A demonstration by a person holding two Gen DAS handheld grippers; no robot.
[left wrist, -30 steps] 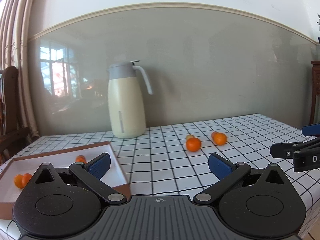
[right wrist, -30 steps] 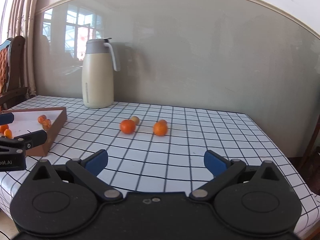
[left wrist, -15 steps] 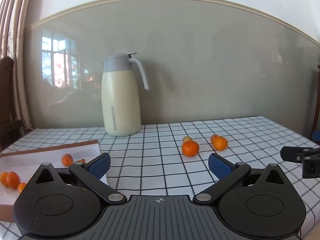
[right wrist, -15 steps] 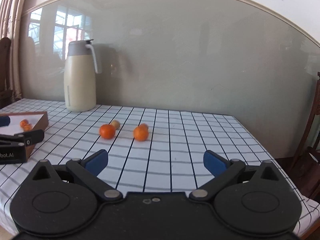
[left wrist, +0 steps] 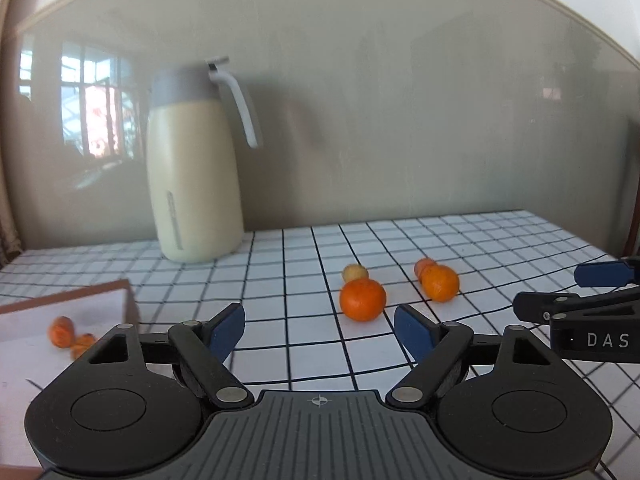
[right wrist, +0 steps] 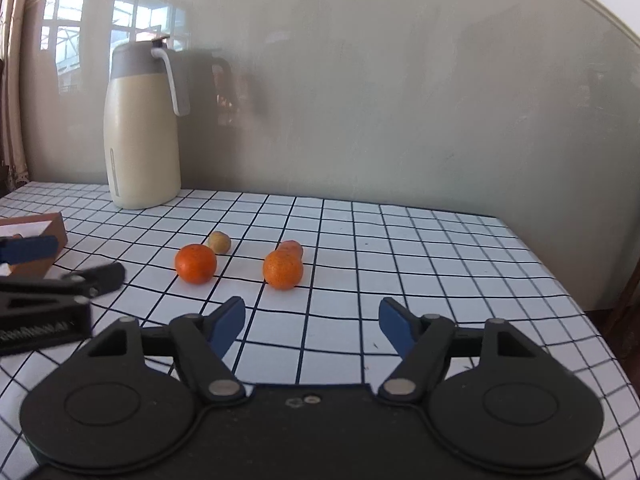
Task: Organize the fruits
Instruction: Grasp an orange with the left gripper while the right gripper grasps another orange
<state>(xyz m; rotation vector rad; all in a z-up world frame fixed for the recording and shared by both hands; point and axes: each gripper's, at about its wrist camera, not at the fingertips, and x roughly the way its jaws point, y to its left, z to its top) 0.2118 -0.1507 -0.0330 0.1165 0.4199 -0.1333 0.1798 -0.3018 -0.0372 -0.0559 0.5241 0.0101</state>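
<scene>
Orange fruit is sitting loose on the checked tablecloth (right wrist: 400, 240): a tangerine (left wrist: 363, 299) and a second one (right wrist: 283, 269), well ahead of my left claw (left wrist: 319, 330) and right claw (right wrist: 311, 324), both gaping apart and holding nothing. Only my left camera is showing the pieces inside the box (left wrist: 127, 300).

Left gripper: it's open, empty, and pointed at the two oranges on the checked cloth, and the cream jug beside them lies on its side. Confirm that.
Not quite. The cream jug stands upright at the back of the checked cloth, handle to the right, as both wrist views show. The rest holds: the left gripper is open and empty, facing the two oranges.
</scene>
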